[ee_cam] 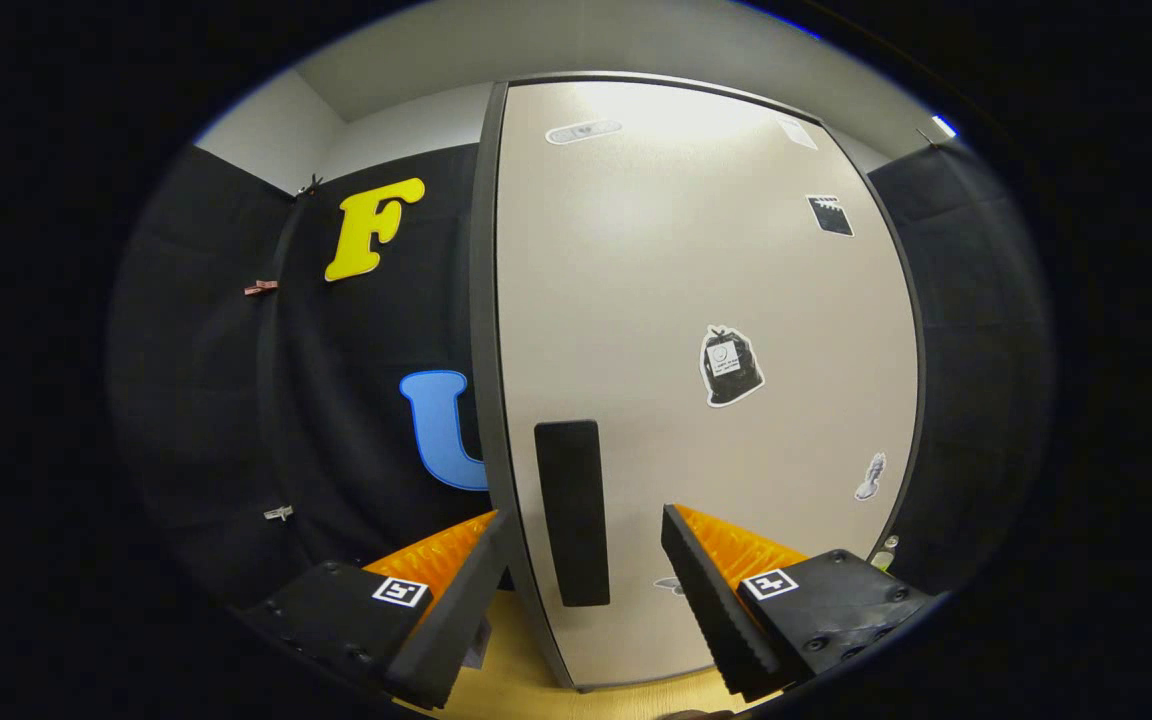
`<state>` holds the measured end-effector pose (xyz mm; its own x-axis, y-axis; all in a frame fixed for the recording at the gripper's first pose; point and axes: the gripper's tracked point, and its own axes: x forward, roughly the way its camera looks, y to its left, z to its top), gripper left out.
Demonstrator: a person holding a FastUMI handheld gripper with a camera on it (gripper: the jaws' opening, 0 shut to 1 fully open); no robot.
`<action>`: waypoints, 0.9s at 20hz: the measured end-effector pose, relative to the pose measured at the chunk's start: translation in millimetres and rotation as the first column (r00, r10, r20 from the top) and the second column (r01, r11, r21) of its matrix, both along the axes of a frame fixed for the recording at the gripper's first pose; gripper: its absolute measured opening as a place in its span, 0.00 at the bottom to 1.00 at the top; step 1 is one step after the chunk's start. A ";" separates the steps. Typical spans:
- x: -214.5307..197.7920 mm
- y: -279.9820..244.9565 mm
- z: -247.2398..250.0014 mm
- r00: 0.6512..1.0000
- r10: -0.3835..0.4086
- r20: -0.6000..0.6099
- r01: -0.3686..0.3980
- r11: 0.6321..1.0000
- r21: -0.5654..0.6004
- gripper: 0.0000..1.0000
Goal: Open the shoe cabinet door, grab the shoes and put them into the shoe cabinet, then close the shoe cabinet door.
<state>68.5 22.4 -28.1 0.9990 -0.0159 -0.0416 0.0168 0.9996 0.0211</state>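
Observation:
The shoe cabinet door (696, 300) is a tall pale panel with a dark frame edge (486, 330) along its left side, standing straight ahead of me. A black vertical bar handle (572, 512) sits low on the door near that edge. My gripper (584, 530) is open, and the handle lies between its two fingers, a little beyond their tips. The left finger reaches past the door's left edge, the right finger is in front of the panel. Whether the door is ajar or flush I cannot tell. Several small stickers (731, 365) dot the door.
Black booth cloth (236, 400) hangs left of the cabinet and more of it (976, 330) to the right. A light wooden floor (516, 680) runs under the door's lower edge. A white wall and ceiling (406, 70) show above the cloth.

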 end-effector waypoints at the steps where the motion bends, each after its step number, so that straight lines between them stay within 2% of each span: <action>1: 4.5 -1.4 -2.5 1.000 -0.009 -0.004 0.009 1.000 -0.002 0.98; 2: 9.1 -0.9 -5.2 1.000 -0.010 -0.010 0.010 1.000 -0.001 0.98; 4: 15.8 -2.4 -9.0 1.000 -0.021 -0.016 0.021 1.000 -0.005 0.89; 6: 19.5 0.0 -10.7 1.000 -0.023 -0.016 0.023 1.000 -0.008 0.86; 8: 21.9 0.0 -11.9 0.999 -0.030 -0.013 0.030 0.999 -0.018 0.75; 10: 27.8 -1.0 -17.3 0.999 -0.034 -0.014 0.034 0.999 -0.019 0.74; 12: 26.7 -0.2 -13.8 0.999 -0.044 -0.013 0.044 0.999 -0.021 0.47; 14: 29.2 0.8 -14.7 0.999 -0.042 -0.017 0.041 0.999 -0.023 0.50; 16: 28.1 1.6 -14.8 0.999 -0.045 -0.009 0.044 0.998 -0.036 0.40; 18: 26.3 2.3 -14.5 0.999 -0.051 -0.004 0.051 0.998 -0.046 0.40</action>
